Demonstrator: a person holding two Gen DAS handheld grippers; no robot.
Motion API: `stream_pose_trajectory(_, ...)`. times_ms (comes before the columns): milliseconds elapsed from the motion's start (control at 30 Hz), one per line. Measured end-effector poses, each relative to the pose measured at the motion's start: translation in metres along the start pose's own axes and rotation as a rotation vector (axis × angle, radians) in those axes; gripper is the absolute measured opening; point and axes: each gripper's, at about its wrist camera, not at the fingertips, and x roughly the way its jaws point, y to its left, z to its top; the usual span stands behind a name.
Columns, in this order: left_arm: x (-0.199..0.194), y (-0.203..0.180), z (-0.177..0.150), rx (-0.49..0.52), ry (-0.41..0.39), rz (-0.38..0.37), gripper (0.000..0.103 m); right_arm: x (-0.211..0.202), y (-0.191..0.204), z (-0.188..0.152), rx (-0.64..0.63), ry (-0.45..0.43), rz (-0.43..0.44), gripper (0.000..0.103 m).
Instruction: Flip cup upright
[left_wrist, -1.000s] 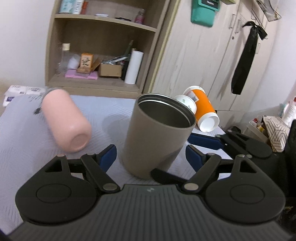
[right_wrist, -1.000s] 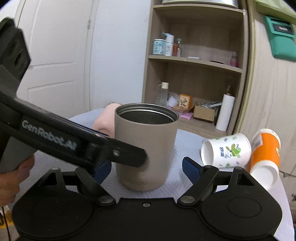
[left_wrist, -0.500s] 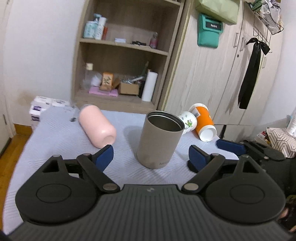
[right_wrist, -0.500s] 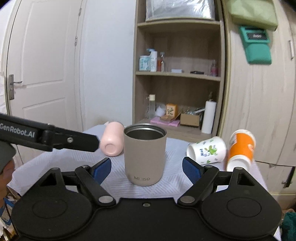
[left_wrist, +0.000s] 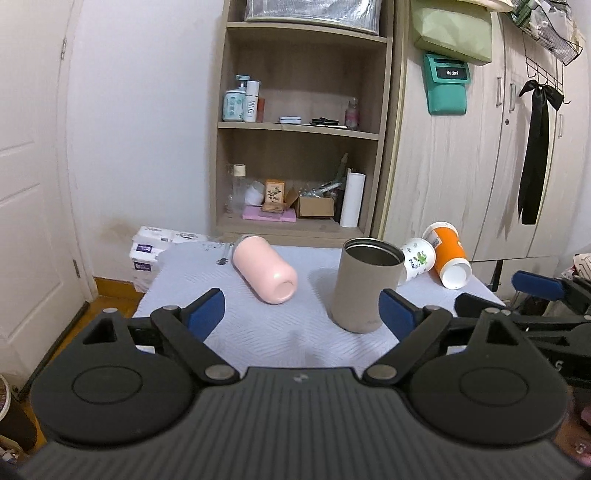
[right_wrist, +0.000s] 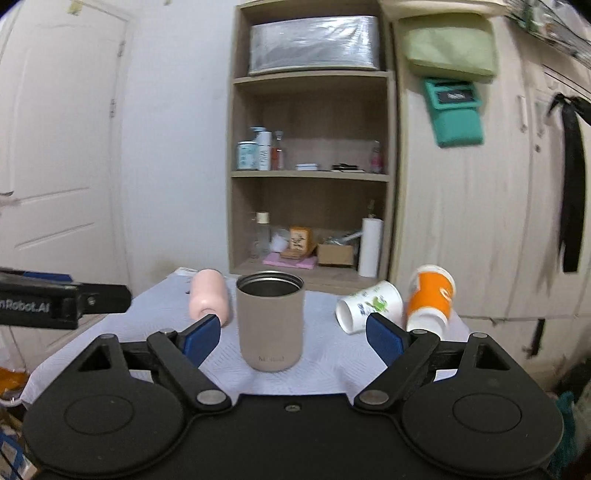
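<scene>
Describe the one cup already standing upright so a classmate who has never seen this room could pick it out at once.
Find the table with the pale cloth in front of the wooden shelf unit. Near its middle is the taupe metal tumbler, between the pink cup and the two paper cups. It alone stands upright, mouth up; the others lie on their sides.

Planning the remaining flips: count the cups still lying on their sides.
3: the pink cup at the table's left, the white printed cup and the orange cup together at its far right. None look hidden.
</scene>
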Motion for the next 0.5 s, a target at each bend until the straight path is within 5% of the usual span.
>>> stream_pose_trajectory(500,0.005,-0.002,-0.016,0.004,0.044,0.024,0.098,-0.025,-0.002,-0.011,0.005,-0.043,-0.112,0.094)
